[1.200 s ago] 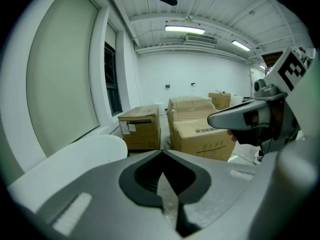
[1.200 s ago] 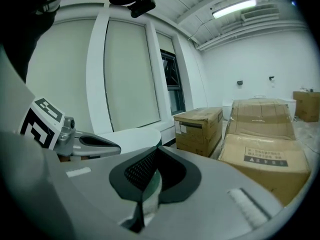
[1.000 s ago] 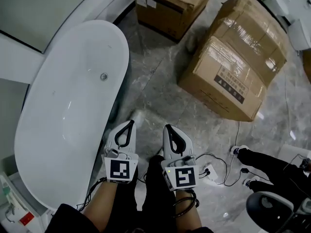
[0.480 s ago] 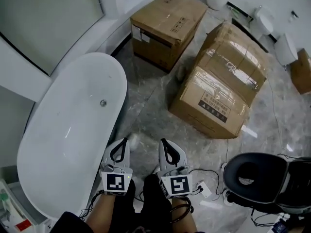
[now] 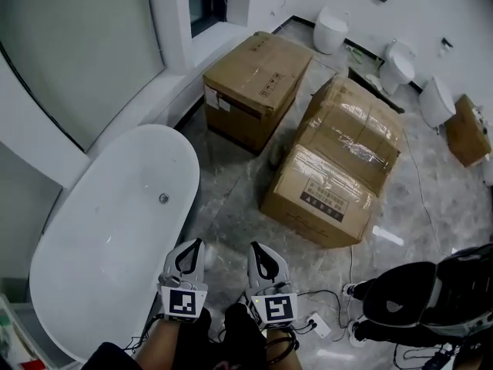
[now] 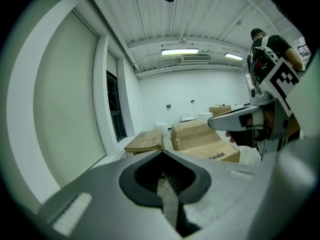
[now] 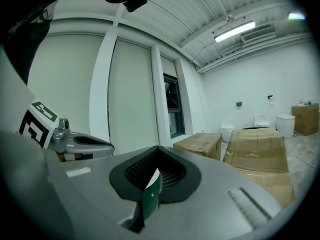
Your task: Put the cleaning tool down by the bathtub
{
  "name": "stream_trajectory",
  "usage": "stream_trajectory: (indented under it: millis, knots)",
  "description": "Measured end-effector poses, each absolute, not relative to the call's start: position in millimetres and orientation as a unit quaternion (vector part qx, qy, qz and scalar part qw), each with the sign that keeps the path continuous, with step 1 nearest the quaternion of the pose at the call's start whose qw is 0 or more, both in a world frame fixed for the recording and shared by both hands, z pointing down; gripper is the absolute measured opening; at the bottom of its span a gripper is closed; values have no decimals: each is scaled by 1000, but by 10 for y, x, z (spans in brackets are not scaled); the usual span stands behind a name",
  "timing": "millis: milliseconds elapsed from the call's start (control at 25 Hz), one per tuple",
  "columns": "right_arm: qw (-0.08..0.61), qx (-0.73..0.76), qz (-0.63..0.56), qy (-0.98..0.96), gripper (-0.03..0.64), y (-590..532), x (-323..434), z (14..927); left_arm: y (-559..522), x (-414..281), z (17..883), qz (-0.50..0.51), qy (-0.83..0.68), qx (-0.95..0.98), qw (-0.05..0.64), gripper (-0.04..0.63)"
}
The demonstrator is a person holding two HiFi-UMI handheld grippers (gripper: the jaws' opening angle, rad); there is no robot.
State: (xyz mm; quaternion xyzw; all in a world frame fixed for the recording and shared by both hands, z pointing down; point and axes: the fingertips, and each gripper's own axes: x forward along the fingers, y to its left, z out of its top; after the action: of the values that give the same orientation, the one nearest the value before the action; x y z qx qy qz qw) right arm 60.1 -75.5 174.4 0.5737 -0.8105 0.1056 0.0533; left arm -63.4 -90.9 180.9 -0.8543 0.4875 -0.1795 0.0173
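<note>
Cleaning tool appears only as a pale blur on the grey floor at lower centre, too small to make out, just beside the white bathtub filling the lower left. Left gripper and right gripper hang side by side at bottom centre, each with jaws pressed together. Two cardboard boxes sit beyond, centre frame.

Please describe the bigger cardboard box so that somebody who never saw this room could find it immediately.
Start at the white bathtub on the left and look right across the grey floor. It is the larger box, the one more to the right of the two there. Unlike the plain smaller box, it has shiny clear tape on top and a black label on its side.
</note>
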Motion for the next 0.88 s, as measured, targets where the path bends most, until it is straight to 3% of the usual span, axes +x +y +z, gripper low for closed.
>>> stream_trajectory:
  millis: [400,880]
  knots:
    - [22,571,70,-818,21,-682,700,1334,-811,-575,1454,-176,482,-857,48,2]
    - [41,573,39,-818,21,-495,1010,1095,-727,-578,1127,-164,501,-848,49,2]
